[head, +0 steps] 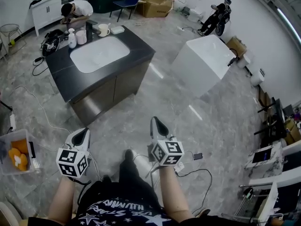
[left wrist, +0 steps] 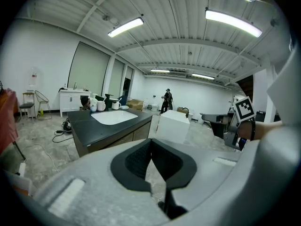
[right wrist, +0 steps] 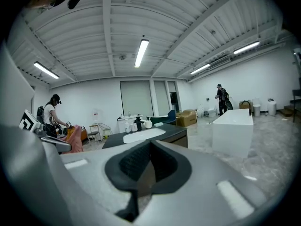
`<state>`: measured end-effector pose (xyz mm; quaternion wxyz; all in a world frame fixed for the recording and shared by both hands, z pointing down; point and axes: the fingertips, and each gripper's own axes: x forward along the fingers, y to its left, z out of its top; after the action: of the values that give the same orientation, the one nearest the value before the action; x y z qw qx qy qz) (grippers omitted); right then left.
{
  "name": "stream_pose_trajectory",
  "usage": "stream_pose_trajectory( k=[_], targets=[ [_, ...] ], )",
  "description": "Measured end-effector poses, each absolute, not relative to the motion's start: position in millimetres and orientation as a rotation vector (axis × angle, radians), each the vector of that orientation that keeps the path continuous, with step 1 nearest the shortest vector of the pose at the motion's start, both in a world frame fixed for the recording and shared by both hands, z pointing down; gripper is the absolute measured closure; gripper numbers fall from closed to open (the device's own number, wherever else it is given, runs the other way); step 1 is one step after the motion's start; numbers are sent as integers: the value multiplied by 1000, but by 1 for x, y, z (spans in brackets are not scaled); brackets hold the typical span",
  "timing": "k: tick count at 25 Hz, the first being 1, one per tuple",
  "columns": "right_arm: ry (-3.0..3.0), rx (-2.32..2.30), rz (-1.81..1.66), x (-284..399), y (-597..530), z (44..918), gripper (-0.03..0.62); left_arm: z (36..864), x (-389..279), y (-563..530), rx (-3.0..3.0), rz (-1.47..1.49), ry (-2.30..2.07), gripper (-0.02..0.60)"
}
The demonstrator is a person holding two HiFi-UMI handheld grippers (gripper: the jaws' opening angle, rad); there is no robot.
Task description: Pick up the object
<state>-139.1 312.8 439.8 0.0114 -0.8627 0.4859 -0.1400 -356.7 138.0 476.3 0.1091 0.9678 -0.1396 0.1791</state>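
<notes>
Object to pick up, likely the mug (head: 103, 30), sits far off on the counter (head: 141, 51)
Left gripper (head: 83, 132) and right gripper (head: 156, 122) are both closed on nothing, well apart from it. Arriving with the jaws together could knock the mug over, or bump the cup (head: 81, 36) and bottle (head: 72, 38) nearby

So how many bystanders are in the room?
3: a crouched person behind the sink counter, a person in black near the far wall, a person wearing a headset at the right gripper view's left edge. Others may be hidden.
</notes>
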Motion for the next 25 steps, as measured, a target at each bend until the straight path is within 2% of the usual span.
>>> stream_pose_trajectory(
  k=[2, 3, 7, 10, 17, 25],
  targets=[
    [1522, -2690, -405, -118, 304, 434, 589, 475, -337, 132, 2849, 530, -419, 571],
    [1529, -2684, -395, -107, 299, 432, 568, 473, -326, 128, 2849, 533, -424, 571],
    [1566, -2631, -413, -55, 273, 432, 417, 471, -281, 111, 2848, 551, -459, 571],
    [1600, -2579, -464, -14, 252, 436, 350, 470, -245, 97, 2833, 557, -502, 571],
    [1702, -2492, -505, 68, 218, 436, 330, 460, -171, 76, 2815, 544, -611, 571],
    [1799, -2443, -540, 120, 181, 439, 330, 461, -119, 55, 2797, 562, -678, 571]
  ],
)
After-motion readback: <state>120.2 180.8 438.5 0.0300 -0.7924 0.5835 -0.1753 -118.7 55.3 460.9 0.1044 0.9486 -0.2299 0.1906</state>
